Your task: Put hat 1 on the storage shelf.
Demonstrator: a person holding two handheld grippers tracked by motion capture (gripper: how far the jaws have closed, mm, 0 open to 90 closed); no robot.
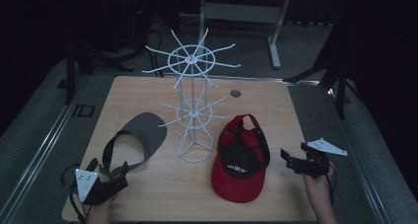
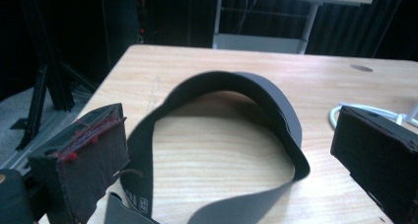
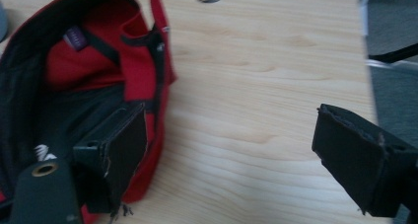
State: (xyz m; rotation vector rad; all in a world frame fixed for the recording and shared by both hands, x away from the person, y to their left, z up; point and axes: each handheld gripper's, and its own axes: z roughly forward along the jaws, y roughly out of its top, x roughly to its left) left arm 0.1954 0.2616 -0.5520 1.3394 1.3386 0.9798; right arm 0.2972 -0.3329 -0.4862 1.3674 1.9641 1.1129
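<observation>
The grey visor (image 1: 140, 135) lies on the desk (image 1: 276, 110) in the left half, nearer the front edge than the back. Its brim points toward the back edge; its strap loop (image 2: 222, 135) curves toward the front-left corner. In the left gripper view the strap loop sits between the two jaws, with no contact visible on either pad.

The left gripper (image 1: 116, 177) is at the front-left corner, jaws spread apart, holding nothing. Its tips sit just beside the rear of the strap.

The red cap (image 1: 241, 160) lies upside down right of centre near the front edge, dark lining facing up, bill toward the front edge.

The right gripper (image 1: 292, 161) is near the right edge, just beside the cap. Its jaws are spread wide and empty. In the right gripper view one jaw overlaps the cap rim (image 3: 157, 135); whether it touches cannot be determined. The other jaw is over bare desk.

A white wire rack (image 1: 193, 100) stands upright at the desk centre, between visor and cap.
</observation>
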